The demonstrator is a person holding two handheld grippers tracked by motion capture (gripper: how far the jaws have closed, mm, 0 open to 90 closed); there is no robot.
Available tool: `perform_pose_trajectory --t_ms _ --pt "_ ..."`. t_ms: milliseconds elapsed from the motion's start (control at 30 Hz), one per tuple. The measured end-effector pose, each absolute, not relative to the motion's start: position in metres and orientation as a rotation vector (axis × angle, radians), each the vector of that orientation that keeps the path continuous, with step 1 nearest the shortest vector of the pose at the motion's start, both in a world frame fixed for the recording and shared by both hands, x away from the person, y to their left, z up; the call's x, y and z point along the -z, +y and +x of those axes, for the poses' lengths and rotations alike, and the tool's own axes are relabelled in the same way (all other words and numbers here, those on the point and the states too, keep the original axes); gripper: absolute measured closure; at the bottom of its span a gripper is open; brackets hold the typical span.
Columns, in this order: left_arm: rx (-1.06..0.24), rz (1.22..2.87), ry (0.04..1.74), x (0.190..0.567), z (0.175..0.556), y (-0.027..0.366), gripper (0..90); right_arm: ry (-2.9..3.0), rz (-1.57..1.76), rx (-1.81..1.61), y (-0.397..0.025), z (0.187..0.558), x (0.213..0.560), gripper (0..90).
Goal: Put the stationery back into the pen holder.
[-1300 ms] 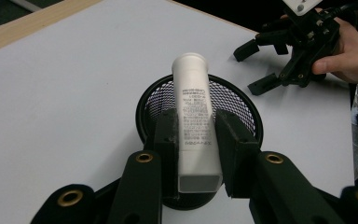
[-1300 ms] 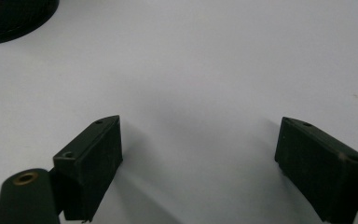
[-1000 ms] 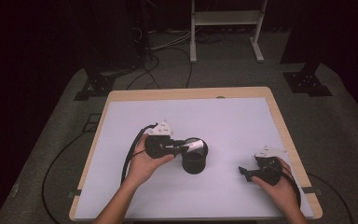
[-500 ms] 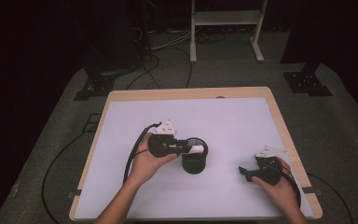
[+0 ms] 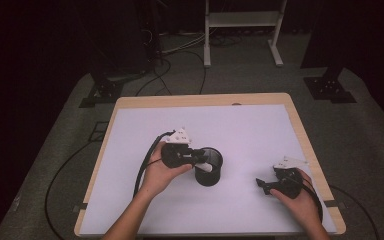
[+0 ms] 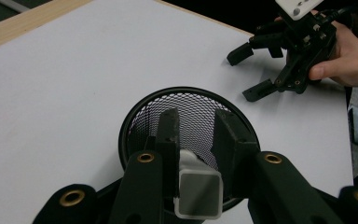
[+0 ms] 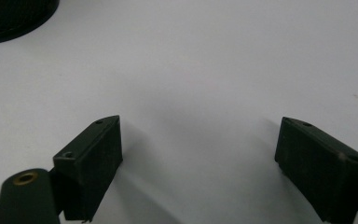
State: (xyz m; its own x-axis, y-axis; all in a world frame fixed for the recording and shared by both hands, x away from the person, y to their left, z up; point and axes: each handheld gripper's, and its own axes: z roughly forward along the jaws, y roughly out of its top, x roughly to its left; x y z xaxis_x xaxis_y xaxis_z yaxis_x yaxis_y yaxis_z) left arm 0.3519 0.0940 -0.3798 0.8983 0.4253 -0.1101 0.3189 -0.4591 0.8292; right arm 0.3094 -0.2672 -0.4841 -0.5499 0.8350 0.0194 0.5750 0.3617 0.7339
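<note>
A small white square-ended block (image 6: 197, 191) is held clamped by the left gripper (image 6: 198, 140) over the black mesh cup (image 6: 135, 119) mid-table; release is called for next. The right gripper (image 7: 198, 163) rests open.

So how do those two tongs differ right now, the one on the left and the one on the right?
The left tongs reach down into the black mesh cup, while the right tongs sit over the bare white table top, apart from the cup. The left tongs have their jaws narrowed around a small white block; the right tongs are spread wide with nothing between them. Both are black, two-jawed and hand-held.
</note>
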Motion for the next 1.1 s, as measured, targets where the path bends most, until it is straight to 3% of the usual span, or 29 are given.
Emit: perform_pose_trajectory --t_ms 400,767,1100 --pt "-0.155 2.051 0.556 0.372 0.351 0.107 58.6 2.270 1.239 -1.008 -0.267 0.309 0.484 13.7" --pt "-0.208 2.048 0.567 0.369 0.343 0.127 26.8 2.271 1.237 -1.008 -0.267 0.309 0.484 13.7" --pt "-0.240 2.072 0.607 0.379 0.335 0.148 17.8 2.271 1.238 -1.008 -0.267 0.309 0.484 13.7"
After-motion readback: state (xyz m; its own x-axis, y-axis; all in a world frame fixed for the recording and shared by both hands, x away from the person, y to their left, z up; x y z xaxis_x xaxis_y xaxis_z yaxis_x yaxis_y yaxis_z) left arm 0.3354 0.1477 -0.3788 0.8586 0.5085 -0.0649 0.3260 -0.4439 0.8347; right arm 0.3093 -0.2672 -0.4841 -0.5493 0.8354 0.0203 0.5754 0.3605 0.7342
